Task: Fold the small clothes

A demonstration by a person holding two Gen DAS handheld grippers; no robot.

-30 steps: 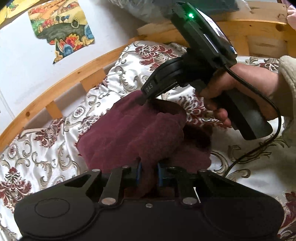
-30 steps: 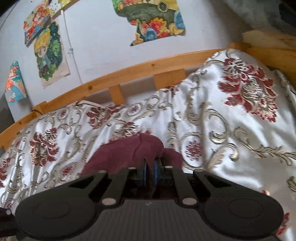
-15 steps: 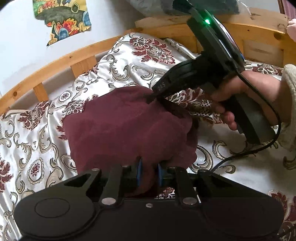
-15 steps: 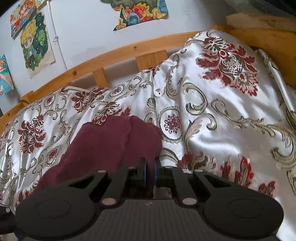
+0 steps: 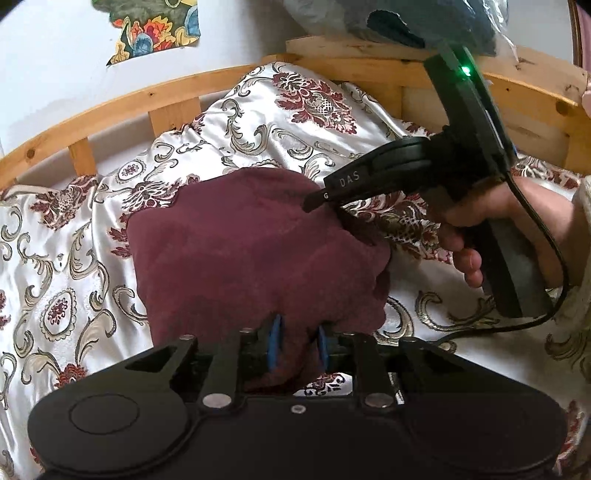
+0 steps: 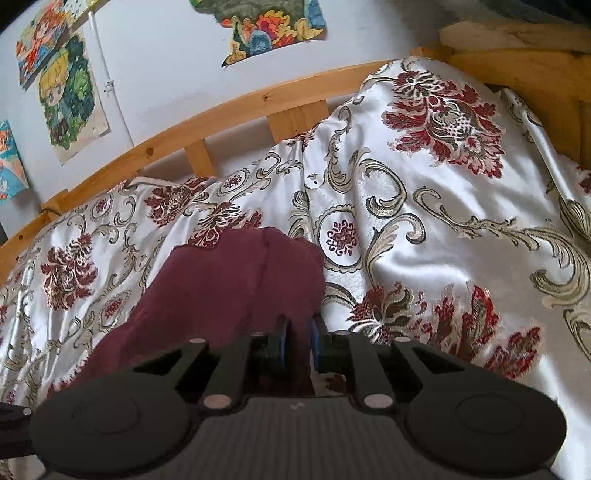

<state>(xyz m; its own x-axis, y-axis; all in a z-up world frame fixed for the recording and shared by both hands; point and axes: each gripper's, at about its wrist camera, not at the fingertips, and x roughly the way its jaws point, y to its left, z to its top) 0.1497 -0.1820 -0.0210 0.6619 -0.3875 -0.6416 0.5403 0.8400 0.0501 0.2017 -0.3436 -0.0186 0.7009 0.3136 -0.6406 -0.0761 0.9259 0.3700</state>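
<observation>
A small maroon cloth (image 5: 240, 258) lies folded over on the floral satin bedspread (image 5: 74, 236). My left gripper (image 5: 297, 345) is shut on the cloth's near edge, with fabric bunched between the blue pads. My right gripper (image 5: 314, 201) reaches in from the right and pinches the cloth's far right edge. In the right wrist view the right gripper (image 6: 299, 338) is shut on the maroon cloth (image 6: 229, 284), which spreads to the left over the bedspread (image 6: 443, 221).
A wooden bed rail (image 5: 110, 107) curves along the back, against a white wall with colourful pictures (image 6: 66, 96). A wooden headboard (image 5: 535, 99) stands at the right with a bluish bundle (image 5: 406, 22) on top. A black cable (image 5: 546, 258) hangs from the right gripper.
Both grippers have carried the cloth's held edges forward and down toward the bedspread. The cloth now lies flatter and more spread. Both grips have stayed shut.
</observation>
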